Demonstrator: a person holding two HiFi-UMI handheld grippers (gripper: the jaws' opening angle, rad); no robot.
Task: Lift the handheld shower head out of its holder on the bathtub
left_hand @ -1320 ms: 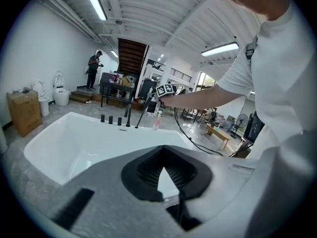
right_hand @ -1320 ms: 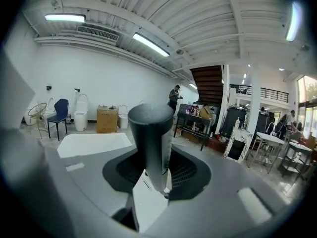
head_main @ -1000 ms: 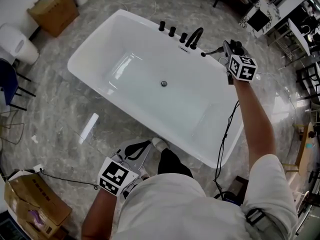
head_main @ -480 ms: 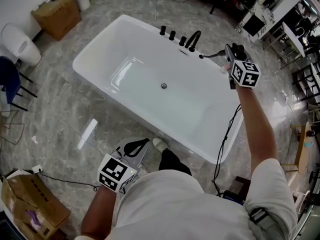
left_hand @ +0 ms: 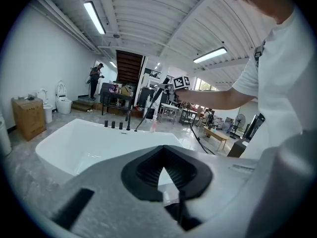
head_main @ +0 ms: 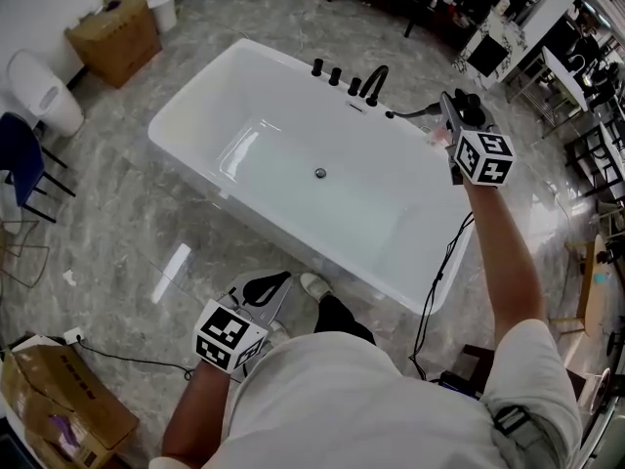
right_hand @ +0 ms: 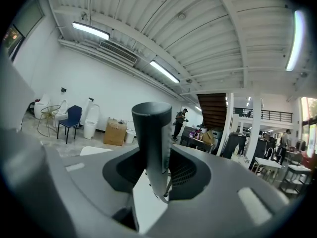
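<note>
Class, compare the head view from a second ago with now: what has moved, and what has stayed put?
The right gripper, clamped on the shower head throughout, has carried it up and away from the taps, towards the person. Nothing was newly taken or let go. The left gripper, shut and empty, stays low by the person's leg, and the bathtub has not moved.

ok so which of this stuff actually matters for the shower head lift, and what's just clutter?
Job:
- shower head, clamped in the right gripper
- bathtub
- black tap and knobs

Lying about:
- cardboard box by the wall
- second box near the person
- blue chair
- toilet
- left gripper, shut, idle
</note>
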